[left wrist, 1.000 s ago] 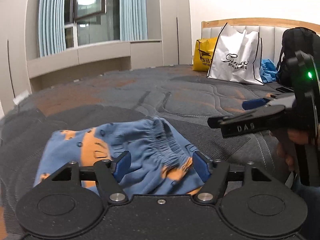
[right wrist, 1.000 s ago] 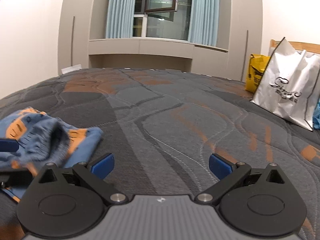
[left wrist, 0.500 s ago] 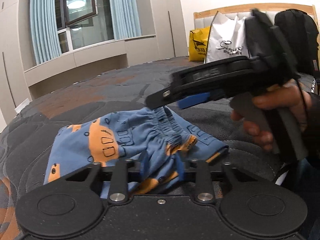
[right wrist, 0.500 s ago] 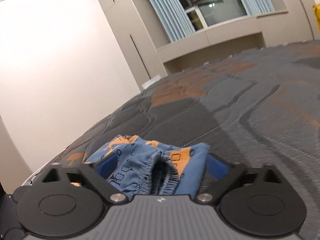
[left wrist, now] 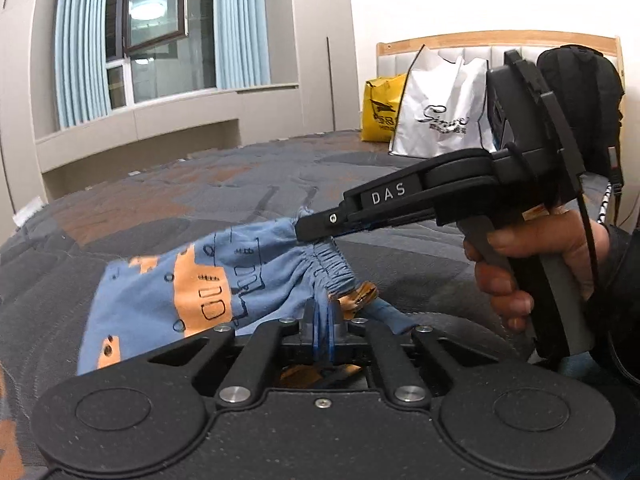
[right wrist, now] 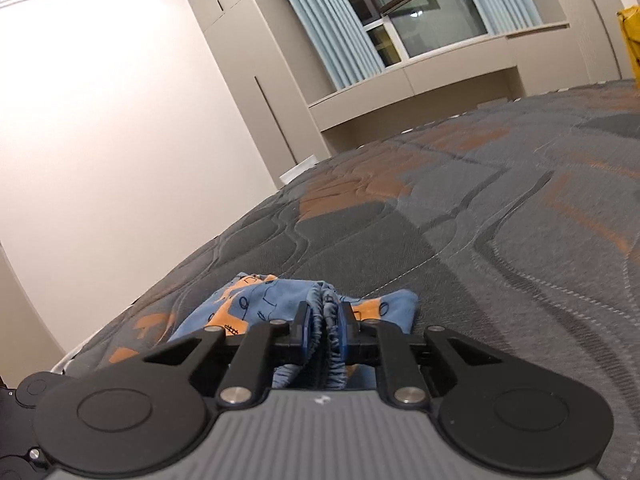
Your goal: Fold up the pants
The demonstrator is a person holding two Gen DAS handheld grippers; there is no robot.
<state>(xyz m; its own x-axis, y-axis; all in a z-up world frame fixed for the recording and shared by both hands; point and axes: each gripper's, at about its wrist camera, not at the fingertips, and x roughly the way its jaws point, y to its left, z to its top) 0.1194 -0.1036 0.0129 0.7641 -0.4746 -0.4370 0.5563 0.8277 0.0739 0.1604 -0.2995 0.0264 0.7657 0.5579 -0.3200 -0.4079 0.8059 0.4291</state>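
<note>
Pants (left wrist: 208, 280) lie on the bed (left wrist: 200, 208), blue with orange print, legs spread flat toward the left of my left-wrist view, elastic waistband bunched at the near right end.

My left gripper (left wrist: 322, 326): jaws clamped tight on a thin pinch of the blue fabric near the waistband, pads almost meeting with the cloth squeezed between them.

My right gripper (right wrist: 324, 326): jaws have just been closing and now clench a thick gather of the waistband; the ruffled elastic stands in folds between the blue pads. Seen from the left wrist, the same tool reaches in from the right, its tip (left wrist: 304, 230) on the upper edge of the waistband, that edge lifted off the bed. A hand (left wrist: 536, 264) wraps its handle.

So both grips sit on the waistband end, near each other, left one lower and nearer.

Beyond, by the headboard (left wrist: 496, 38): a white bag (left wrist: 440, 116), a yellow bag (left wrist: 380, 108), a black backpack (left wrist: 580, 96). Window (left wrist: 160, 36) with blue curtains (left wrist: 80, 44) on the far wall.
</note>
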